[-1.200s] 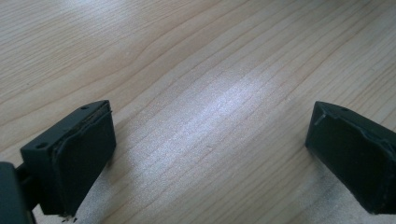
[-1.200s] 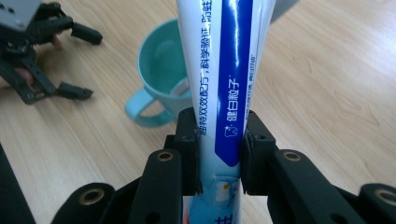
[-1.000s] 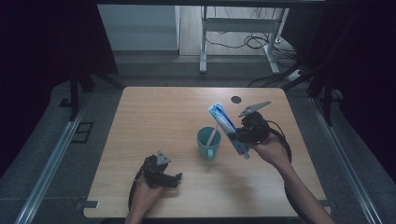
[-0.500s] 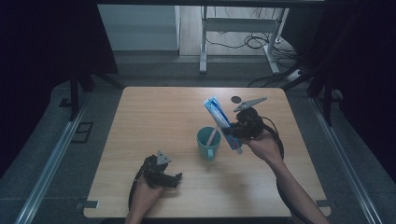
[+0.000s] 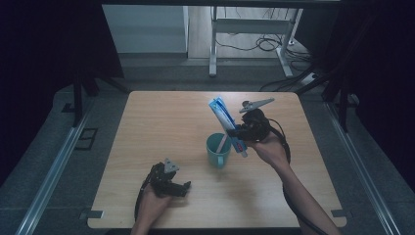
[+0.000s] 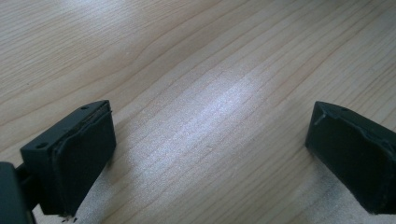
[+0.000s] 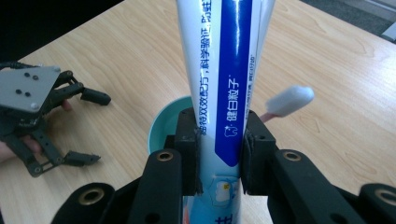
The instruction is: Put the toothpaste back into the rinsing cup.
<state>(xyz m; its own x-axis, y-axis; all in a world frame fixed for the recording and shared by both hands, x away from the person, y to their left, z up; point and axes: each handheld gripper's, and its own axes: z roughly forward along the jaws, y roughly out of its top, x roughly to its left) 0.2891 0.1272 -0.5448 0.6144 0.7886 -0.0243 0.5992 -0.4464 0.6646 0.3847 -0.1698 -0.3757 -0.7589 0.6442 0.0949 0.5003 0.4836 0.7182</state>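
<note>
Spanning most of the high view, the pale wooden table (image 5: 161,122) carries little: a teal ceramic mug (image 5: 218,150) stands near its middle, and a toothbrush with a pale handle and white head (image 7: 289,101) is seen leaning inside it. The toothbrush part of the work is therefore judged done, while the toothpaste part is not yet finished. A white and blue toothpaste tube (image 5: 226,122) is held tilted in the air above and just beside the mug's far-right rim, its lower end close to the opening but not yet inside. The right tool (image 7: 218,154) is closed firmly on the tube, whose printed body is squeezed between the two black jaws in the right gripper view, with the mug's rim directly behind them. What is left, as judged, is for the tube to be lowered into the mug beside the toothbrush and released. The left tool (image 5: 183,187) is rested on the table near the front edge, well apart from the mug; its jaws are spread wide and nothing is held between them, only bare wood being seen there.
</note>
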